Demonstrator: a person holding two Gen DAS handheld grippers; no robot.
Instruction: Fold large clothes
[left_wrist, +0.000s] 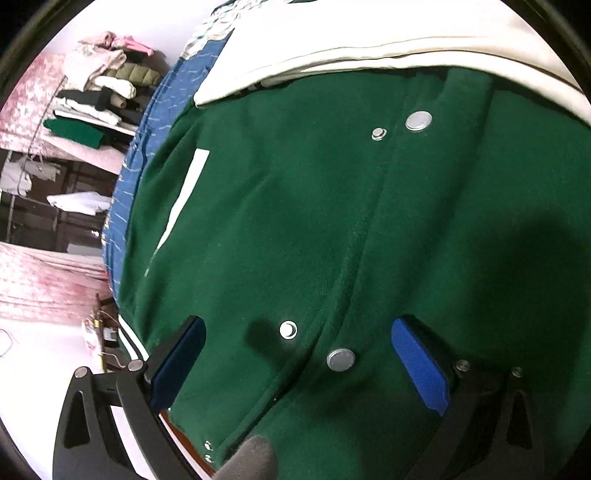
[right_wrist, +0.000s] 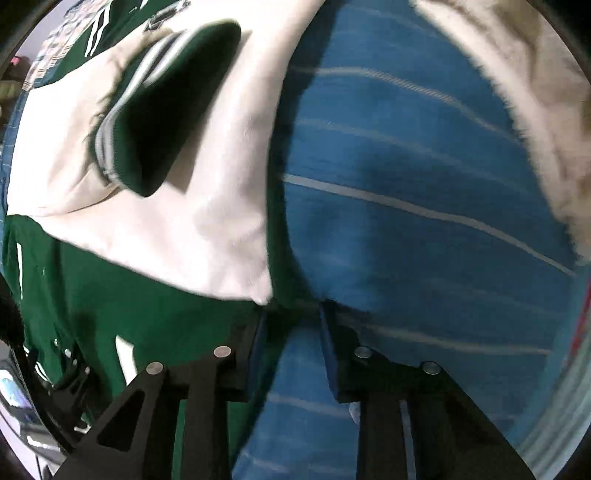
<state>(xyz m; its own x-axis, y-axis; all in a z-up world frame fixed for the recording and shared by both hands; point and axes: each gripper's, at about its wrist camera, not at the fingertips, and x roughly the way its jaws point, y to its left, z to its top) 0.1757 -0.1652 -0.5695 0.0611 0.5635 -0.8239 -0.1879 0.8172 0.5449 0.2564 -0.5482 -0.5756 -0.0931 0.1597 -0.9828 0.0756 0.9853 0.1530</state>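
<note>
Blue striped bedding (right_wrist: 424, 206) lies under a green varsity jacket (left_wrist: 295, 229), spread flat with its cream sleeve (right_wrist: 207, 229) folded across the body. Left gripper (left_wrist: 299, 369) hovers over the snap placket, jaws wide apart. Right gripper (right_wrist: 291, 347) pinches the jacket's edge. Folded clothes (left_wrist: 99, 92) are stacked well beyond.

The left hand-held gripper (left_wrist: 297, 363) is built from black plastic arms with long triangular cut-outs. Round silver screw heads are seen at the joints. A bright blue flat pad is fixed on the inner face of each of its fingers (left_wrist: 419, 365). The right hand-held gripper (right_wrist: 290, 350) is made in the same way: black arms with triangular holes, four silver screw heads, and blue pads (right_wrist: 327, 350) on the inner sides.
</note>
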